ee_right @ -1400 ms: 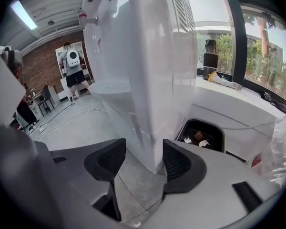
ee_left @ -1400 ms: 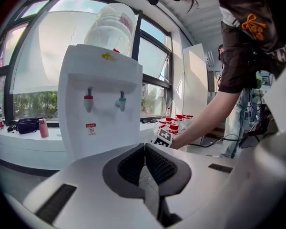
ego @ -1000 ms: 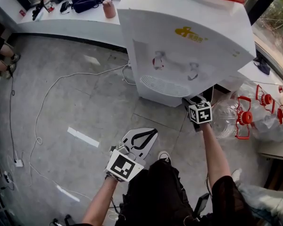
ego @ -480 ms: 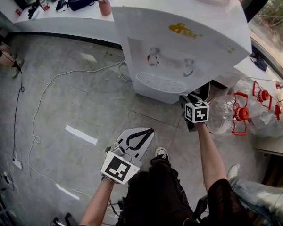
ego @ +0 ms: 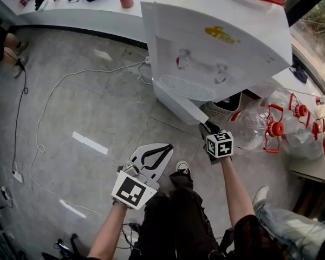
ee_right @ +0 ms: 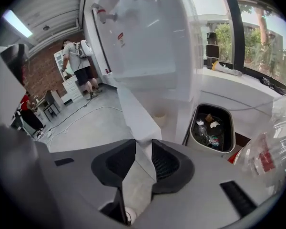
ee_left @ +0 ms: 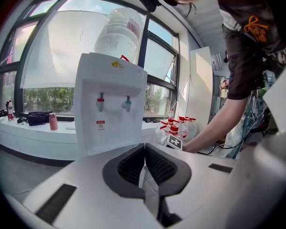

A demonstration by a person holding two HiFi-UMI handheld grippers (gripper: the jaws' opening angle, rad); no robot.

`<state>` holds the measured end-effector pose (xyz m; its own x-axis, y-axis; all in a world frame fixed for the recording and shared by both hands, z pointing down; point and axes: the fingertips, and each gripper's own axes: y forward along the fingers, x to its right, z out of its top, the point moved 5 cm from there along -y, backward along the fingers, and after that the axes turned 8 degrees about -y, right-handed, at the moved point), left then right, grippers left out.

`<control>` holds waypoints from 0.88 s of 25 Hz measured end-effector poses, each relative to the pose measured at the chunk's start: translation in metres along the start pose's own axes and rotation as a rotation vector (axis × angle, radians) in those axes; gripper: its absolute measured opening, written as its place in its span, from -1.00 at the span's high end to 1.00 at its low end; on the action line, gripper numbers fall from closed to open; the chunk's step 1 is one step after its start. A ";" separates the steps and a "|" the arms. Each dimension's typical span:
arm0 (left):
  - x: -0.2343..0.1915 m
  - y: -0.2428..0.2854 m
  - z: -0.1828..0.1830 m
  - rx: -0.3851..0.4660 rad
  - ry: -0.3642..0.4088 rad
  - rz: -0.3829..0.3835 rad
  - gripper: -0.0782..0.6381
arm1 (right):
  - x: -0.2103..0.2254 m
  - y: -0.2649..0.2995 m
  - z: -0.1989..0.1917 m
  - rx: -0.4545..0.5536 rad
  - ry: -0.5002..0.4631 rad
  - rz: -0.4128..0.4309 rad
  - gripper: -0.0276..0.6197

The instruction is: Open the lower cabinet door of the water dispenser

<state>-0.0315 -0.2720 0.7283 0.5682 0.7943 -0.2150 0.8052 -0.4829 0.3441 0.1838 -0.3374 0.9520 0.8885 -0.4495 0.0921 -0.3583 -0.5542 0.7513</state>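
One change stands out against the earlier head views: the lower cabinet door (ego: 180,103) no longer lies flush with the front of the water dispenser (ego: 216,37). It now stands swung out, a white panel slanting from under the drip grille toward the lower centre of the frame. Its free edge reaches the right gripper (ego: 207,128).

That gripper has drawn back with the door, from close under the dispenser's lower right corner to a spot nearer the person's legs. Its jaws, wide a second ago, are closing. In the right gripper view the thin door edge (ee_right: 136,113) runs up between the two dark pads (ee_right: 121,159), which lie against it on either side, so the right gripper (ee_right: 142,147) is clamped on the door. A dark waste bin (ee_right: 212,125) shows at the right of that view, beside the dispenser.

The left gripper (ego: 168,149) sits at lower centre-left of the head view, well apart from the dispenser and placed much as before. Its jaws are together on nothing in the left gripper view (ee_left: 144,149).

By the look of it the door has come free of its catch and the task is largely done. What seems left is to carry the swing further until the cabinet stands plainly open, then let go. The thin edge could slip from the pads if the pull strays from the hinge's arc.
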 end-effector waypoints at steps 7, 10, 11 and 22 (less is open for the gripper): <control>-0.005 -0.041 -0.001 -0.017 -0.060 0.067 0.74 | -0.090 -0.006 -0.014 -0.116 -0.161 0.197 0.63; -0.009 -0.065 -0.004 -0.037 -0.065 0.105 0.74 | -0.141 0.003 -0.013 -0.170 -0.293 0.315 0.70; -0.011 -0.074 -0.005 -0.042 -0.068 0.120 0.74 | -0.156 0.006 -0.013 -0.189 -0.320 0.350 0.73; -0.035 -0.167 -0.031 -0.065 -0.162 0.323 0.74 | -0.270 0.069 0.048 -0.203 -0.502 0.555 0.69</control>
<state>-0.1916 -0.2077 0.7067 0.8152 0.5333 -0.2258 0.5702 -0.6709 0.4740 -0.0943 -0.2877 0.9475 0.3407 -0.9142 0.2196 -0.6106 -0.0376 0.7911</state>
